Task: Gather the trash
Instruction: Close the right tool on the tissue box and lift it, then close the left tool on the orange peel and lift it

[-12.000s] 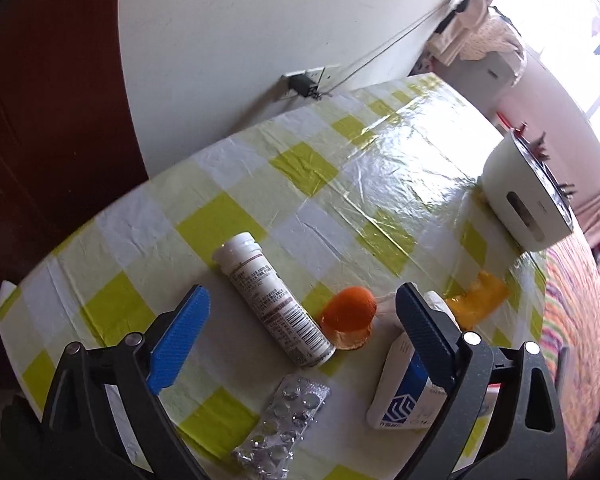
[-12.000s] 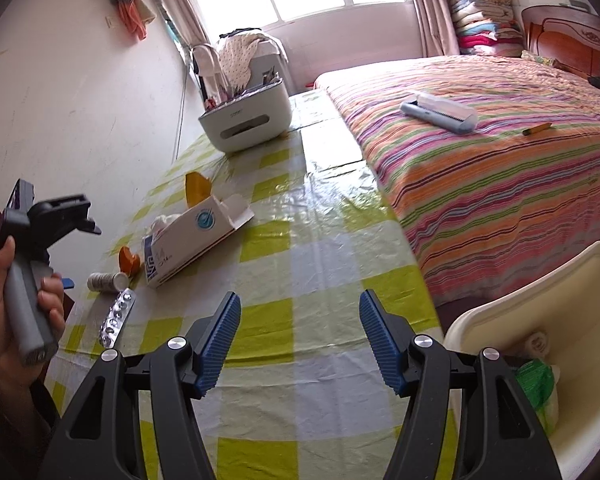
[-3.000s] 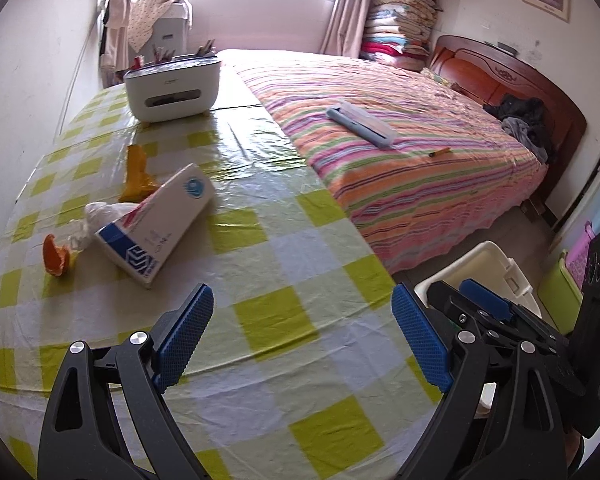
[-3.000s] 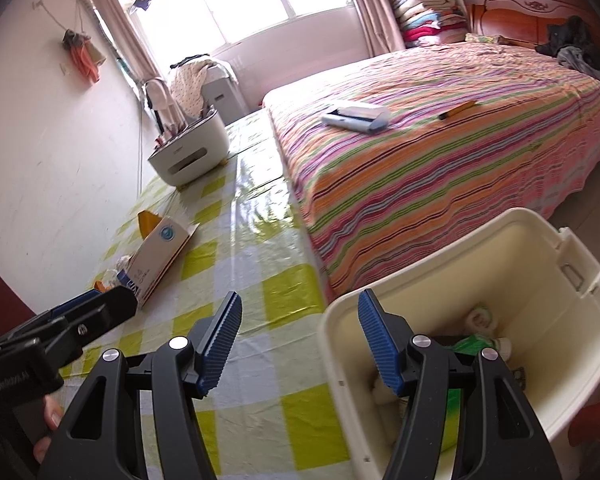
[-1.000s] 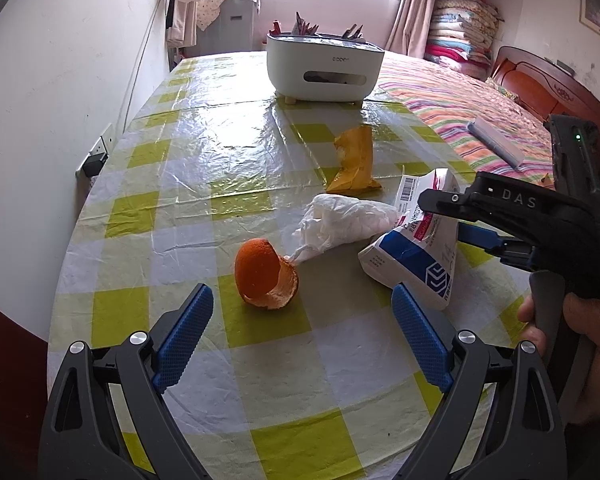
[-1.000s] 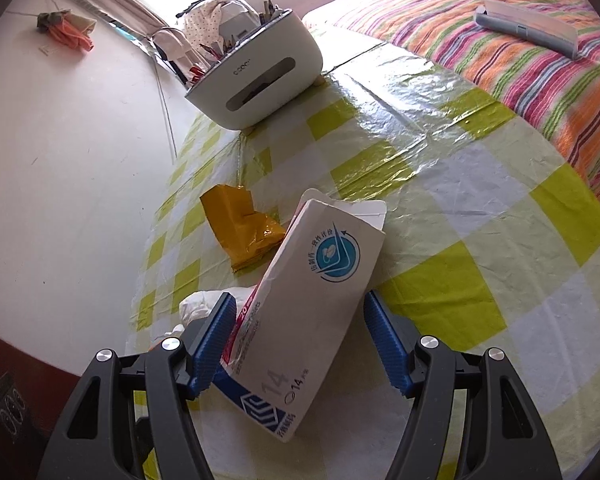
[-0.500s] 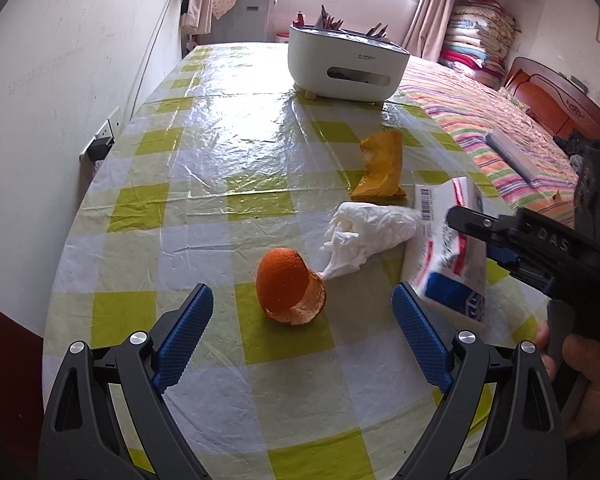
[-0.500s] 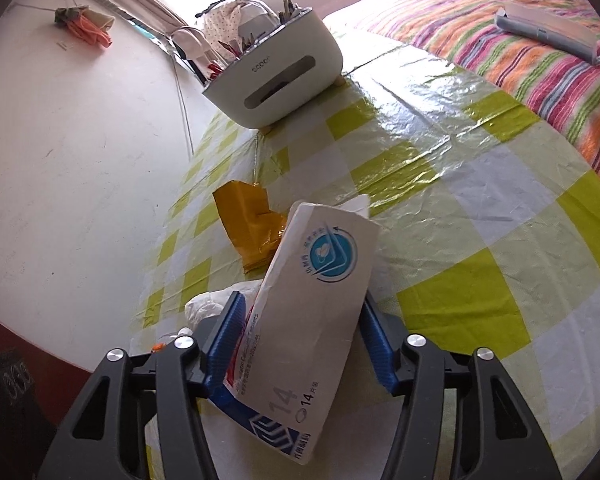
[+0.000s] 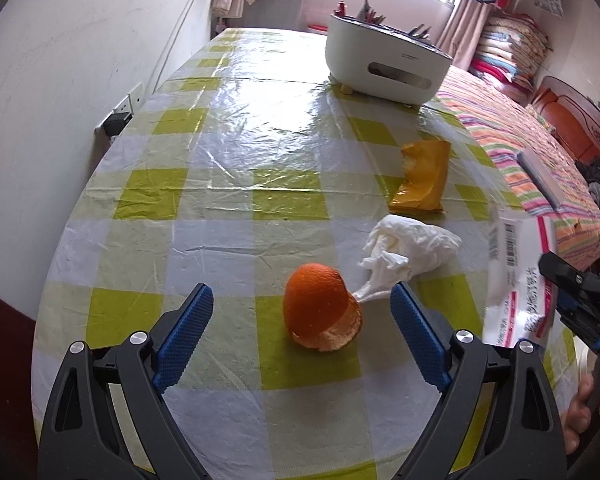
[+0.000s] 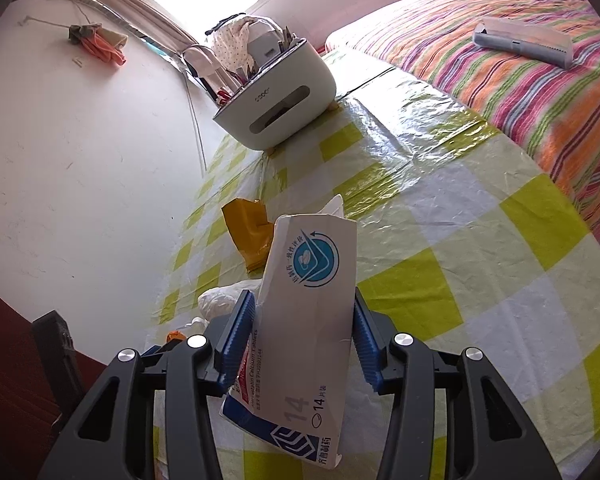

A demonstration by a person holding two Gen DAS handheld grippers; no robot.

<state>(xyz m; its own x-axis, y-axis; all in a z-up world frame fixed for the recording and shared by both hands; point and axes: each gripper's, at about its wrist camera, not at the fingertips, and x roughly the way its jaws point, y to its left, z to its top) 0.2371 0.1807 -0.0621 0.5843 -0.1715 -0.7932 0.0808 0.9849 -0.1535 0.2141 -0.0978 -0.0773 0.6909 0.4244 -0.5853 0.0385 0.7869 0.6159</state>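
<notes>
My right gripper (image 10: 304,332) is shut on a white and blue medicine box (image 10: 308,312) and holds it lifted above the table; the box also shows at the right of the left wrist view (image 9: 516,276). My left gripper (image 9: 300,332) is open, and an orange peel (image 9: 318,312) lies on the cloth between its fingers. A crumpled white tissue (image 9: 408,248) lies just beyond the peel. A yellow wrapper (image 9: 422,178) lies farther back, also in the right wrist view (image 10: 248,232).
A white organiser box (image 9: 384,64) with pens stands at the far end of the checked tablecloth (image 9: 220,200). A wall socket (image 9: 120,112) is at the left edge. A striped bed (image 10: 500,52) runs along the table's right side.
My right gripper has closed on the medicine box and lifted it off the table. My left gripper has moved closer to the orange peel.
</notes>
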